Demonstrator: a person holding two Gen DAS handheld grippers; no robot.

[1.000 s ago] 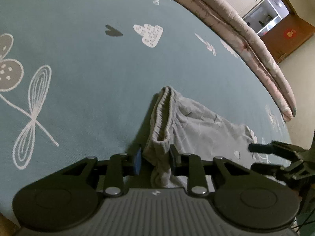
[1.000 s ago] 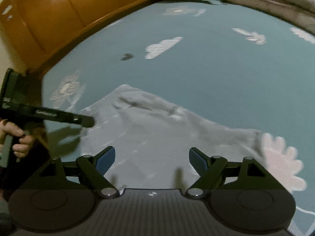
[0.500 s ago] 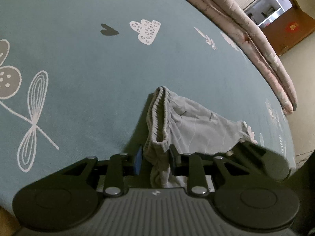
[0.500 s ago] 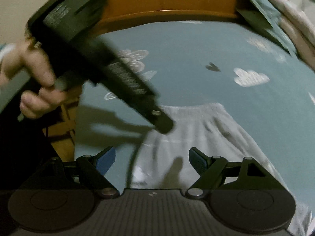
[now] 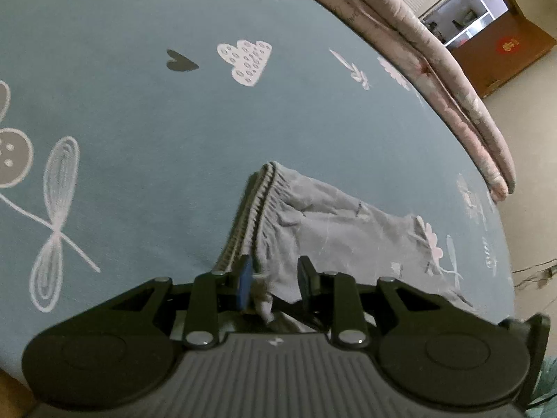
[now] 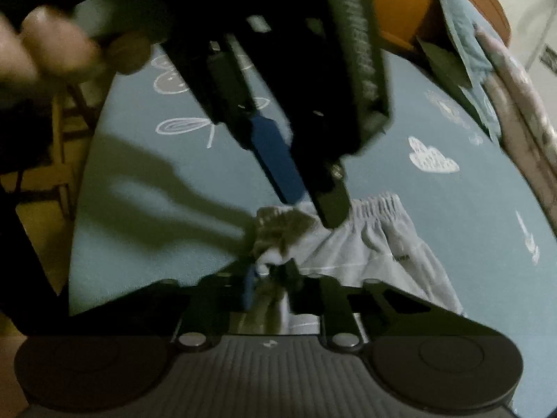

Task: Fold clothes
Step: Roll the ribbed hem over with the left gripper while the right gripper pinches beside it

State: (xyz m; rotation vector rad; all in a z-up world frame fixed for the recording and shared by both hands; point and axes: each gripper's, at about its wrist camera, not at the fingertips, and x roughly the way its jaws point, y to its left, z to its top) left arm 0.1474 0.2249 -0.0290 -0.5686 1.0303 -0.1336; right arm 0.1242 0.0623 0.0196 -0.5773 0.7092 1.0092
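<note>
Grey shorts (image 5: pixel 334 230) lie on the blue printed bedsheet (image 5: pixel 174 132), gathered waistband running from the near edge toward the far side, legs trailing to the right. A rolled pink quilt (image 5: pixel 452 80) sits along the far right edge of the bed.

Left gripper (image 5: pixel 273 280): jaws partly closed, clamped on the near end of the waistband; cloth bunches between the pads.

Right gripper (image 6: pixel 269 277): jaws closing on a crumpled near corner of the shorts (image 6: pixel 369 244), fabric between them. The left gripper (image 6: pixel 313 195) comes down from above in this view, tips just beside that same corner; the hand (image 6: pixel 45 41) holding it is blurred at far left.

Risks, as I judge them:
- Both grips sit close together on one bunched end. Lifting from there would likely drag the rest as a lump rather than a flat panel, so the fold comes out crooked.
- The right pinch may catch only one layer, or a thin wad; it could slip out under tension.
- The two grippers are crowded; a fingertip collision could knock a grip loose.
- The cloth could drag on the sheet and crease the legs.
</note>
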